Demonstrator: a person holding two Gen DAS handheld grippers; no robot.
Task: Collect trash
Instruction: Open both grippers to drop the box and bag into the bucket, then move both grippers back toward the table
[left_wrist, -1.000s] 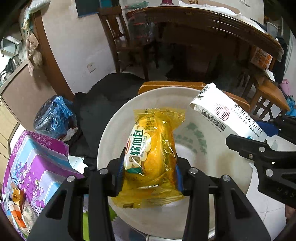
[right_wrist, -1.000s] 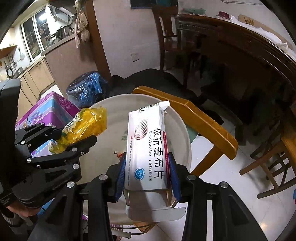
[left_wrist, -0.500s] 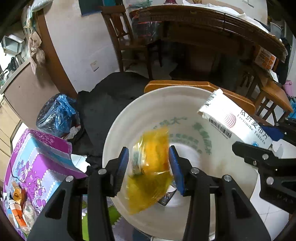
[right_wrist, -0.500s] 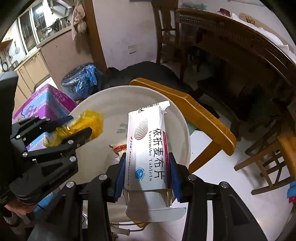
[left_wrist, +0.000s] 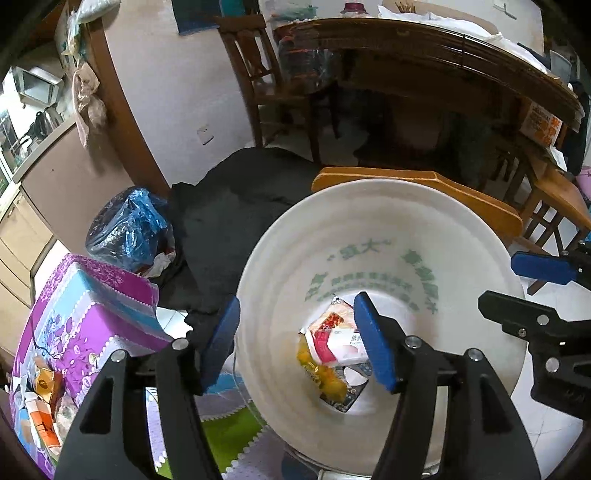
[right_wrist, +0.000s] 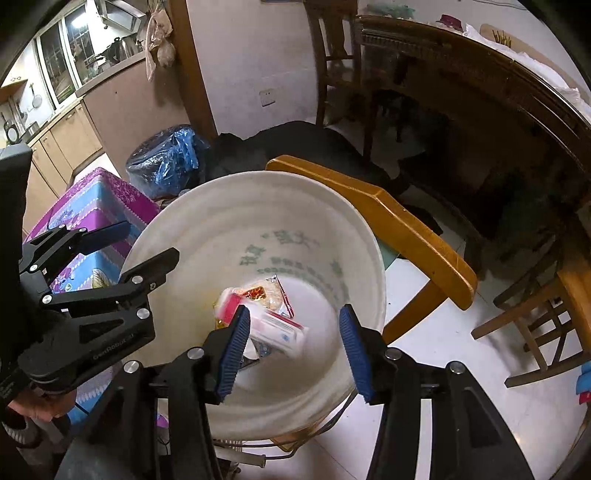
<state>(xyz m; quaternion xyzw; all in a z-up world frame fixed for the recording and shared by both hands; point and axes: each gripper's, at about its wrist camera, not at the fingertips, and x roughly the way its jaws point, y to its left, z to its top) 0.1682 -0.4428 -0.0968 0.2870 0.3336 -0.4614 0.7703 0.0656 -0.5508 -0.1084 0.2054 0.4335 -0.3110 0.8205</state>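
Both grippers' jaws have just been opening: the yellow bread packet (left_wrist: 325, 376) and the white tablet box (right_wrist: 275, 328) they clamped a second ago now lie at the bottom of the white bucket (left_wrist: 369, 221). The left gripper (left_wrist: 299, 343) and right gripper (right_wrist: 291, 350) hang apart and empty above the bucket's mouth. Risk, as I judge it: either one pulling away low could clip the bucket rim and tip it toward the orange chair (right_wrist: 399, 221) beside it.
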